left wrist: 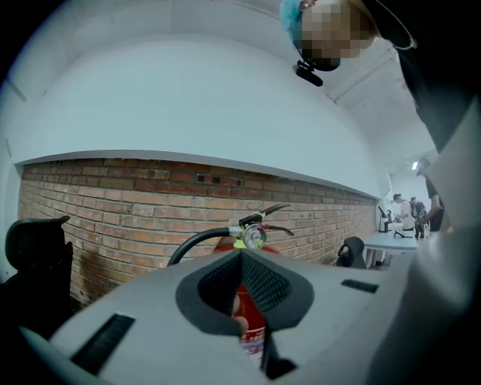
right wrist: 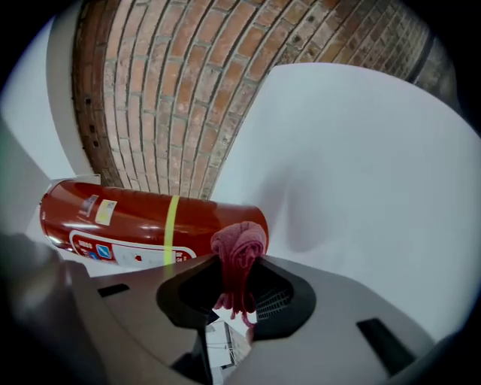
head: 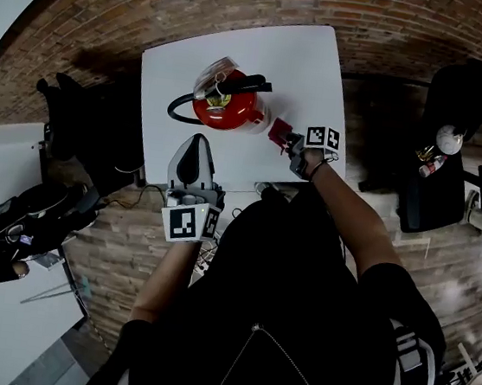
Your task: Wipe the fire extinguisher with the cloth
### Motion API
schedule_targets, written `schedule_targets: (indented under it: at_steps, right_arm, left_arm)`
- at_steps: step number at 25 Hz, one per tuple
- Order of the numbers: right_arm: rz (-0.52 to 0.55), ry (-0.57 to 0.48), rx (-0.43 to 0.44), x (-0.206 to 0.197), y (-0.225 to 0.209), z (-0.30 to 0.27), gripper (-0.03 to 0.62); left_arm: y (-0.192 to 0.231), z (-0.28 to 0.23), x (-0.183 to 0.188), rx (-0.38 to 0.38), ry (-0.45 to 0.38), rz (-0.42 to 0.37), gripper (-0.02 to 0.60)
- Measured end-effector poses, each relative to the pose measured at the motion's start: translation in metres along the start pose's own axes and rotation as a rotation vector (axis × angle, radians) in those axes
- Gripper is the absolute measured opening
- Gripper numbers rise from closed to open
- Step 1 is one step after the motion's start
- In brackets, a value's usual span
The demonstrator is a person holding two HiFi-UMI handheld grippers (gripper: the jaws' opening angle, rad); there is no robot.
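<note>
A red fire extinguisher (head: 229, 110) with a black hose and handle stands on the white table (head: 309, 65). My right gripper (head: 288, 141) is just right of it, shut on a bunched red cloth (head: 279, 133). In the right gripper view the cloth (right wrist: 240, 244) sticks out of the gripper (right wrist: 237, 263) close to the cylinder's (right wrist: 150, 218) lower end; I cannot tell whether they touch. My left gripper (head: 198, 141) hovers at the table's near edge, shut and holding nothing, pointing at the extinguisher. In the left gripper view the gripper (left wrist: 242, 256) covers most of the red body (left wrist: 242, 301); the gauge shows above it.
A black office chair (head: 454, 126) with small items on it stands right of the table. Another dark chair (head: 76, 115) is at the left, with a black bag (head: 28, 222) below it. A brick wall (left wrist: 135, 203) runs behind the table.
</note>
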State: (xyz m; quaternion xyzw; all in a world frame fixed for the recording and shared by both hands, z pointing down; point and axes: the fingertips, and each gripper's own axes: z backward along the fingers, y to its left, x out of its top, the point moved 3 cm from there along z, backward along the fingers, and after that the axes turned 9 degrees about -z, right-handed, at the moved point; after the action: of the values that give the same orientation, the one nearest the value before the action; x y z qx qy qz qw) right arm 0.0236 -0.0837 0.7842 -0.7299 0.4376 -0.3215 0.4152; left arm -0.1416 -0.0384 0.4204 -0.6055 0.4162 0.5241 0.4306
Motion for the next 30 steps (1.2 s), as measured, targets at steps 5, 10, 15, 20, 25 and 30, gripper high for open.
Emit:
schedule_targets:
  at_steps: [5,10,15,20,25,30]
  right_arm:
    - [0.009,-0.003,-0.083,0.001,-0.021,-0.025,0.106]
    - [-0.015,-0.03,-0.109,-0.001,-0.03,-0.037,0.106]
    - [-0.036,-0.05,-0.102,-0.002,-0.029,-0.043,0.106]
    - [-0.049,-0.064,-0.063,-0.004,-0.023,-0.044,0.106]
    - [-0.049,-0.075,-0.04,-0.005,-0.012,-0.039,0.106]
    - [-0.036,-0.071,-0.032,-0.007,0.005,-0.031,0.106]
  left_arm:
    - [0.006,0.009,-0.005,0.012,0.013,-0.006,0.011]
    - [0.011,0.017,-0.008,0.026,0.018,-0.005,0.011]
    - [0.013,0.024,-0.009,0.04,0.019,0.0,0.011]
    - [0.013,0.028,-0.011,0.056,0.033,0.009,0.011]
    - [0.012,0.03,-0.008,0.059,0.02,0.011,0.011]
    - [0.01,0.029,-0.004,0.062,-0.005,0.021,0.011]
